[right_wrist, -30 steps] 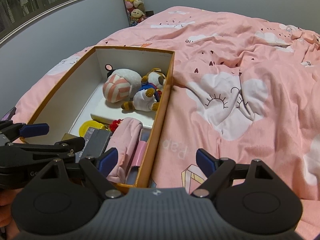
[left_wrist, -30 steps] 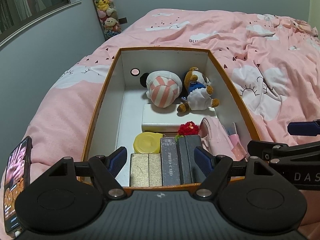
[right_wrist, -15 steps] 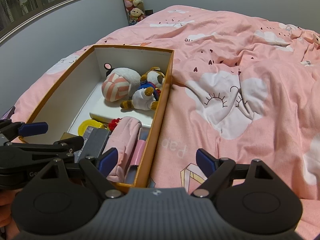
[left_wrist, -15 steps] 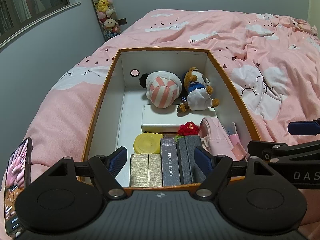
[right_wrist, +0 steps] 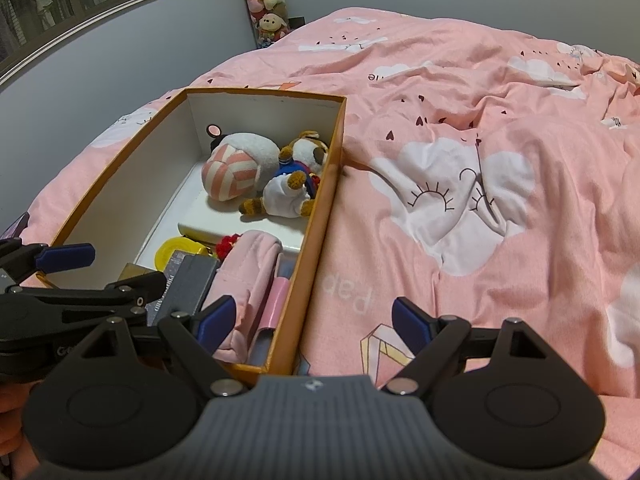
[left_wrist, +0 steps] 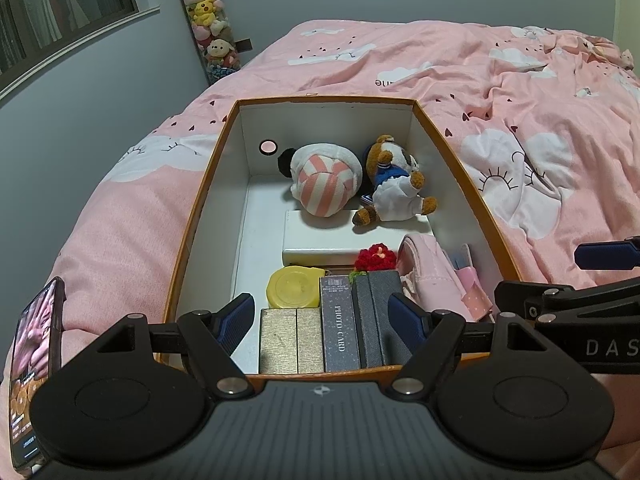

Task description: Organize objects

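Note:
An orange box (left_wrist: 200, 208) (right_wrist: 320, 216) with white inner walls lies on the pink bed. Inside it are a striped pink-and-white plush (left_wrist: 326, 190) (right_wrist: 232, 178), a small bear plush (left_wrist: 394, 190) (right_wrist: 290, 196), a white flat box (left_wrist: 320, 240), a yellow tape measure (left_wrist: 292, 288), a red knitted flower (left_wrist: 376, 258), gold and dark upright cases (left_wrist: 340, 328), and a pink pouch (left_wrist: 428, 272) (right_wrist: 248, 280). My left gripper (left_wrist: 326, 318) hovers open over the box's near end, holding nothing. My right gripper (right_wrist: 316, 320) is open above the box's right wall, empty.
A phone (left_wrist: 32, 384) with a lit screen stands at the left edge beside the box. The pink duvet (right_wrist: 480, 160) with cloud prints spreads to the right. A column of plush toys (left_wrist: 208, 28) stands in the far corner by the grey wall.
Both grippers have drawn back and up very slightly, so the box sits a little lower in view. Nothing in the box has moved.

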